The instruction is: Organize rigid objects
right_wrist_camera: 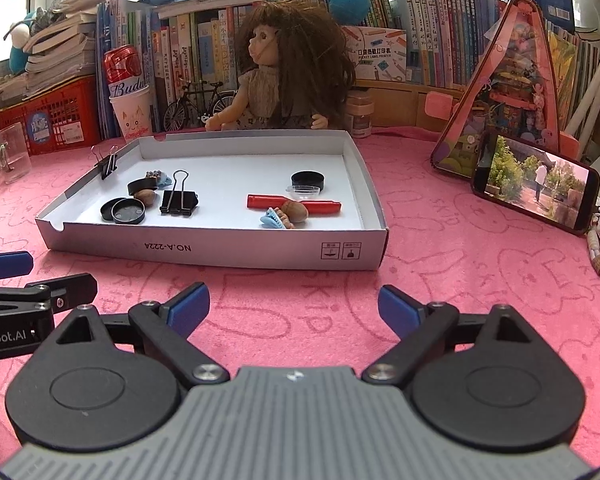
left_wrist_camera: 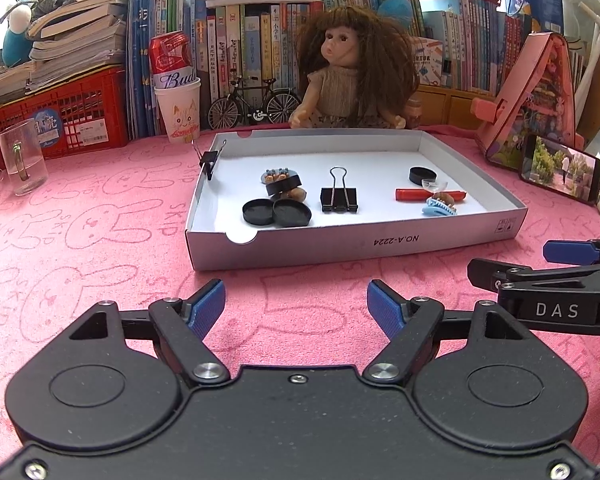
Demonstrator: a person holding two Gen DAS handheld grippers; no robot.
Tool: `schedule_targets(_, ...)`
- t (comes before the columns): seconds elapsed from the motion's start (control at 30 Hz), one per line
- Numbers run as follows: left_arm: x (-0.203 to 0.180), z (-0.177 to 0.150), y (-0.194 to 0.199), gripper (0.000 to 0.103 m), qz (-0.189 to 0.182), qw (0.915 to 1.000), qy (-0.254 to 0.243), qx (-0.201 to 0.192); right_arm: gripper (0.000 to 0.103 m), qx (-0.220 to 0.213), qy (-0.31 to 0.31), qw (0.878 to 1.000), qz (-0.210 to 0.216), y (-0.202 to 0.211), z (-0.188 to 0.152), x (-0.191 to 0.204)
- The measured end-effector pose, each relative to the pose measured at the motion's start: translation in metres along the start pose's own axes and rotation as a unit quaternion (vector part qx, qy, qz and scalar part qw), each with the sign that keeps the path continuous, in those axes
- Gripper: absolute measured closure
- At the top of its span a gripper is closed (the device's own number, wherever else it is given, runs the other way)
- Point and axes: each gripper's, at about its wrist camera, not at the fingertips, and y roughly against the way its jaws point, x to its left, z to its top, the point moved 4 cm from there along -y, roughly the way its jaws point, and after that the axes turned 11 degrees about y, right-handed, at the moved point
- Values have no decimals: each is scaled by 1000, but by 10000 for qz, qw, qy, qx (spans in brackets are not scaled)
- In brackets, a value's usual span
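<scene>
Pink cloth on the tabletop, both my tools sit just short of the white box. Left tool and right tool both gape apart, nothing between them. Binder clip, red marker and black lids lie inside the box.

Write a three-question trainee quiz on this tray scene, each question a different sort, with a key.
1. True or false: the small black binder clip is clipped onto the wall of the shallow white cardboard tray.
2. Multiple choice: the red plastic marker pen in the tray lies nearest to A) the large black binder clip B) the blue toothed hair claw C) the clear glass mug.
3. Fill in: both sets of tongs, left and right, are ____ and hold nothing.

Key: 1 true; 2 B; 3 open.
</scene>
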Motion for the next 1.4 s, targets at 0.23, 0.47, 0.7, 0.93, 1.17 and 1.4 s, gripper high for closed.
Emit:
schedule_targets(0.23,2,-3,-8,25,147,9998,15,151,4,266,2,9996,65,-8,-3,2)
schedule_targets(0.47,3,-7,-12,19,216,9997,44,116,0,435,69,9990,122,-14,-5,5)
schedule_targets(0.7,6,-5,-14,14,192,9996,98,179,0,467,125,9988,90,-14,-5,6)
schedule_targets(0.93,8,-4,-19,5,289,9991,142,261,0,467,123,9988,92,-14,-5,7)
schedule_targets(1.17,9,-4,-21,1,297,9990,182,294,0,468,119,9988,95,-14,-5,6)
schedule_targets(1.4,9,-4,-21,1,302,9990,181,291,0,468,119,9988,95,-15,-5,7)
